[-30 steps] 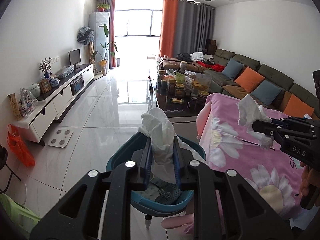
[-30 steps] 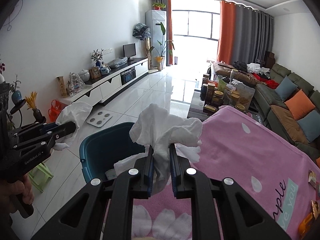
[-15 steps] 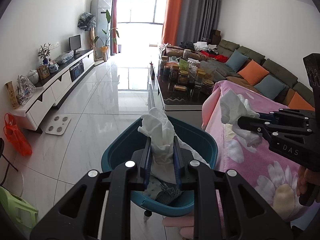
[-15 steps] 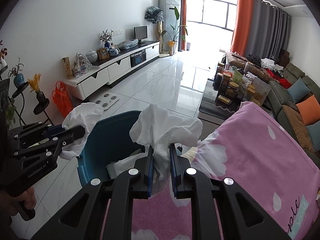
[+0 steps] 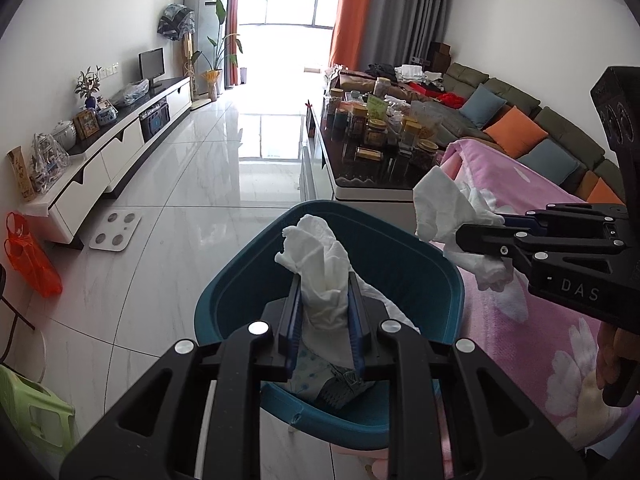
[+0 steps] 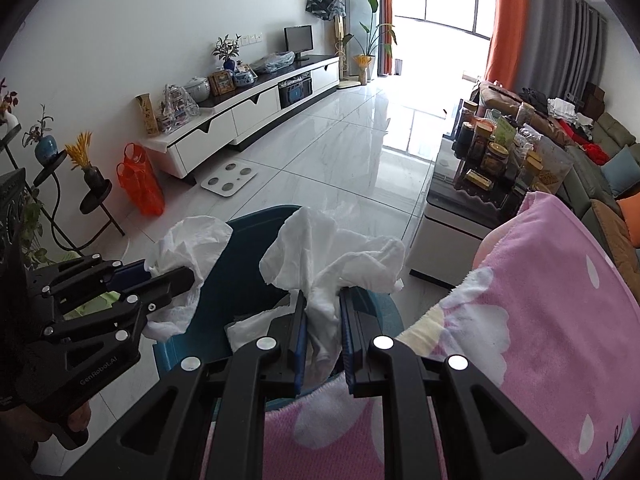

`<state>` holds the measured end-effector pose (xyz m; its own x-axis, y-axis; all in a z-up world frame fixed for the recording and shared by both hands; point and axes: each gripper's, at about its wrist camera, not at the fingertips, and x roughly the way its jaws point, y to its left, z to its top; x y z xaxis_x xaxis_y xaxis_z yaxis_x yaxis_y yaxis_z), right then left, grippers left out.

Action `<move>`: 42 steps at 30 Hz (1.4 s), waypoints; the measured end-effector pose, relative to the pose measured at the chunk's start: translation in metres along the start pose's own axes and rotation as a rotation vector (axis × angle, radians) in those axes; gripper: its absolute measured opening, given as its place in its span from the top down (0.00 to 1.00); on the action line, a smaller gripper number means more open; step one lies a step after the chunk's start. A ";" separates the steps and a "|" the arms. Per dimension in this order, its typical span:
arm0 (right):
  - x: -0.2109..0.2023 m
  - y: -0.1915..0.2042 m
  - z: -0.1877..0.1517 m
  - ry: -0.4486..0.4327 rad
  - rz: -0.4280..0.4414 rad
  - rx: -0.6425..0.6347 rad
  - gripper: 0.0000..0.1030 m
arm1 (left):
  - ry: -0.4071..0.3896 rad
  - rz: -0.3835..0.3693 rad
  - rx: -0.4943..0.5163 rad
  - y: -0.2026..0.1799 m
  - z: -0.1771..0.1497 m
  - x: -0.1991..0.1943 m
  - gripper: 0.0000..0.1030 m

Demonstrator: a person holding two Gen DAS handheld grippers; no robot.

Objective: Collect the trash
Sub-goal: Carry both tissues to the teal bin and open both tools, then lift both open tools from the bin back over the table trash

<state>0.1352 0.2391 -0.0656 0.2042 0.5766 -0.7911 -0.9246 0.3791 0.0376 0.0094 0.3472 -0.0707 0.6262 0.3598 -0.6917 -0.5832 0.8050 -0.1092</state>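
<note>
Read "DAS" in pale letters on the side of the right gripper (image 5: 480, 236) as seen from the left wrist camera, and "GenRobot.AI" along the body of the left gripper (image 6: 172, 280) as seen from the right wrist camera. Read part of a word, "ple", printed on the pink floral blanket (image 6: 540, 320) at its lower right edge.

Left gripper (image 5: 324, 304): clamped on a crumpled white tissue (image 5: 320, 268), the paper pinched between the blue pads and bunching up above the fingertips. Hung directly above the open teal waste bin (image 5: 400, 256), which already held white paper and a patterned wrapper at the bottom.

Right gripper (image 6: 323, 316): likewise closed tight on a second crumpled tissue (image 6: 332, 252), the wad flaring out wide above the jaws. Sat over the near edge of the blanket, just beside the bin's rim (image 6: 256, 216).

From the left wrist camera only: the inside of the bin with its contents, a green plastic stool (image 5: 36, 412) at the lower left, and fingers of the person's right hand (image 5: 612, 360) around the handle. From the right wrist camera only: plant stands with vases (image 6: 90, 172) against the left wall, and the person's left hand (image 6: 60, 424) under its gripper. In both: white scale (image 5: 116, 232) on the tiled floor, orange mesh bag (image 5: 28, 256), jars crowding the coffee table (image 5: 372, 184).
</note>
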 end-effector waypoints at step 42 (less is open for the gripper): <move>0.020 -0.004 0.005 0.037 0.031 0.020 0.46 | -0.092 0.128 -0.022 0.006 -0.006 0.014 0.06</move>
<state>0.1449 0.2524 -0.0783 0.1632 0.5609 -0.8116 -0.9234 0.3765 0.0745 0.0119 0.3546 -0.0853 0.5903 0.5009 -0.6330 -0.6717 0.7397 -0.0411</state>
